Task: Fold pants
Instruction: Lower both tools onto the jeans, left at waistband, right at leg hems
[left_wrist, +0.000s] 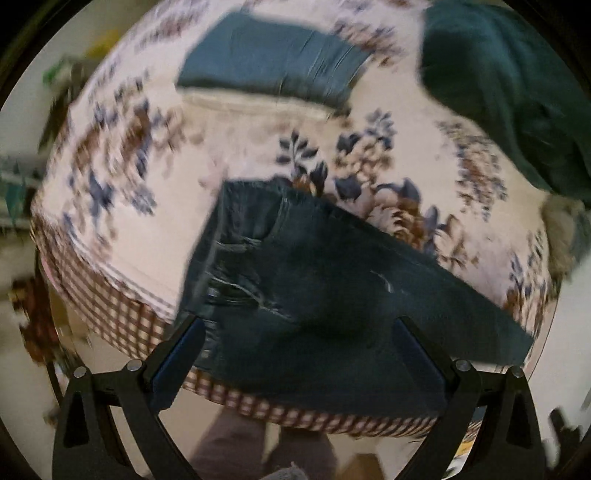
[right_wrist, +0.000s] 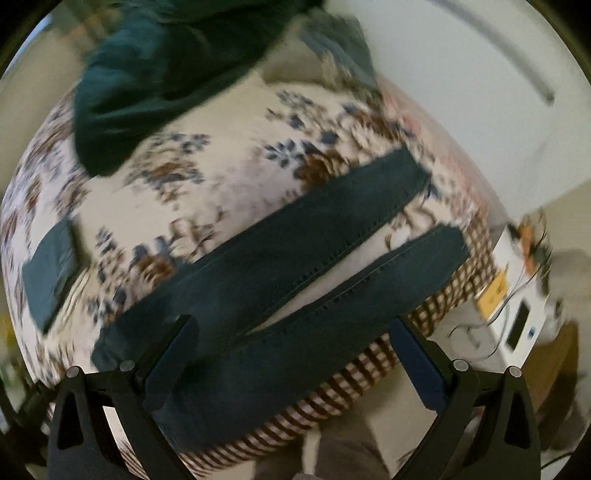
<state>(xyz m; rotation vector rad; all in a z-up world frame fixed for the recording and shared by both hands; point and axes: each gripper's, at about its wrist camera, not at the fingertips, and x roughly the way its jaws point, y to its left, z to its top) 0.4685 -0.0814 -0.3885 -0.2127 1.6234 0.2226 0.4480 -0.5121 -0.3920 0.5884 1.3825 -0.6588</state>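
No containers are in view. The dark blue jeans lie flat on the floral bedspread, near its checked edge. In my right wrist view the 2 legs run up and to the right, side by side with a narrow gap between them. In my left wrist view the waist end shows the fly and pocket seams.

My left gripper is wide open above the waist area, holding nothing; whether its fingers touch the denim I cannot tell.

My right gripper is also wide open over the upper legs, empty; contact unclear through motion blur.

Further back on the bedspread lie a folded teal garment and a loose dark green garment. A white device sits beside the bed.
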